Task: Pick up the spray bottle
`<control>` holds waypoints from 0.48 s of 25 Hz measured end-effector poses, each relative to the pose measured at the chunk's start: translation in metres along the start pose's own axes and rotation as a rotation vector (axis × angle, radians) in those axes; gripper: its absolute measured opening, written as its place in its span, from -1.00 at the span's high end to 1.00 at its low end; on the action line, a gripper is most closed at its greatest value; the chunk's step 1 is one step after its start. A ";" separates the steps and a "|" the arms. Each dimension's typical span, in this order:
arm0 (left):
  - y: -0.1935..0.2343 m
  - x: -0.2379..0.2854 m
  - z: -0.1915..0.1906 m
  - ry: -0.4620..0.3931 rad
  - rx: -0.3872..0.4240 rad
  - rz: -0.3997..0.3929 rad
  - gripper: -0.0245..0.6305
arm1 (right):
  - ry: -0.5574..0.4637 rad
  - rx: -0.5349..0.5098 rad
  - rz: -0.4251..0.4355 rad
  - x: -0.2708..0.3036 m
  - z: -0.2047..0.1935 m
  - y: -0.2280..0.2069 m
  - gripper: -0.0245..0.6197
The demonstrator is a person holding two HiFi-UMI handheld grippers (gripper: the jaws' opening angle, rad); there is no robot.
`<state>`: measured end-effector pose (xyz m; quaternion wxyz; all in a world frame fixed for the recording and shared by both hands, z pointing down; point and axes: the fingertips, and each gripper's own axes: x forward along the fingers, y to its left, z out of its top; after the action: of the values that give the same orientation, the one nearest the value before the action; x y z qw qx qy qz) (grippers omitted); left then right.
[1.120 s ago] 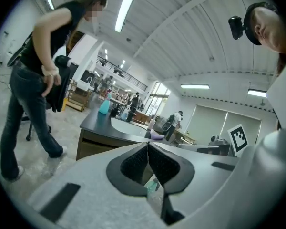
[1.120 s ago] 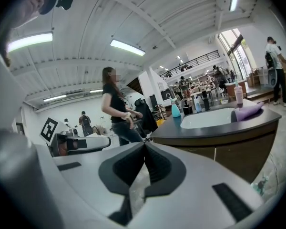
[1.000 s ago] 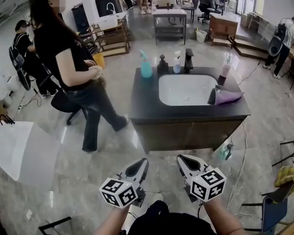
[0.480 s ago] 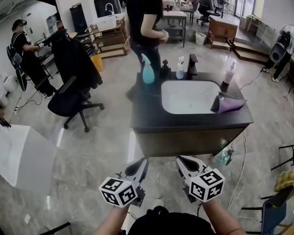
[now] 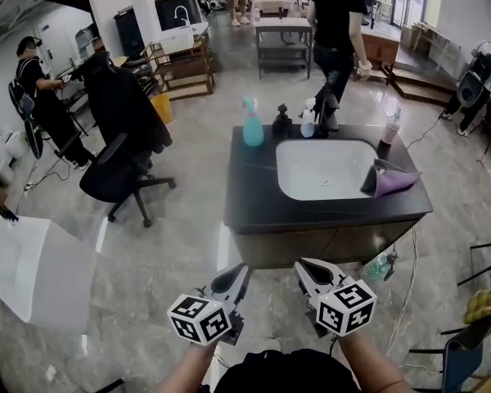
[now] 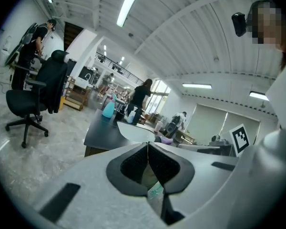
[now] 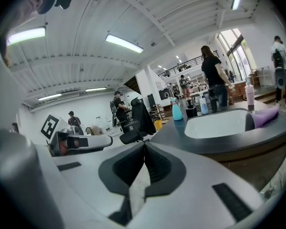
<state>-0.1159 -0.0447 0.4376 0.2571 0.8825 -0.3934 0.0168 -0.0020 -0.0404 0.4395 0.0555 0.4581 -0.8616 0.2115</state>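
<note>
A teal spray bottle (image 5: pixel 252 123) stands upright at the back left of the dark counter (image 5: pixel 254 199), beside a black dispenser (image 5: pixel 282 122) and a smaller white spray bottle (image 5: pixel 308 121). The teal bottle also shows far off in the left gripper view (image 6: pixel 108 109) and the right gripper view (image 7: pixel 176 111). My left gripper (image 5: pixel 238 274) and right gripper (image 5: pixel 305 268) hang side by side in front of the counter, well short of it. Both are shut with nothing between the pads, as the left gripper (image 6: pixel 148 145) and right gripper (image 7: pixel 144 145) show in their own views.
A white sink (image 5: pixel 327 169) fills the counter's right half, with a purple cloth (image 5: pixel 395 181) and a pink bottle (image 5: pixel 387 133) at its right. A person (image 5: pixel 337 23) walks behind the counter. A black office chair (image 5: pixel 119 166) and a white box (image 5: pixel 29 268) stand left.
The person in black has walked from the counter's left side round behind it to the right. The counter sits slightly nearer in the head view. Both grippers stay shut.
</note>
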 end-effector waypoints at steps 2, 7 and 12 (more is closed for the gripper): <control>0.007 0.005 0.002 0.004 0.003 -0.001 0.90 | -0.003 0.001 0.002 0.009 0.002 -0.002 0.90; 0.018 0.009 0.006 0.010 0.009 -0.004 0.90 | -0.005 -0.002 0.006 0.024 0.006 -0.002 0.90; 0.022 0.017 0.006 0.015 0.014 -0.012 0.90 | -0.010 -0.004 0.004 0.032 0.008 -0.005 0.90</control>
<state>-0.1211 -0.0711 0.4465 0.2540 0.8864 -0.3862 0.0248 -0.0153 -0.0706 0.4432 0.0517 0.4574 -0.8632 0.2074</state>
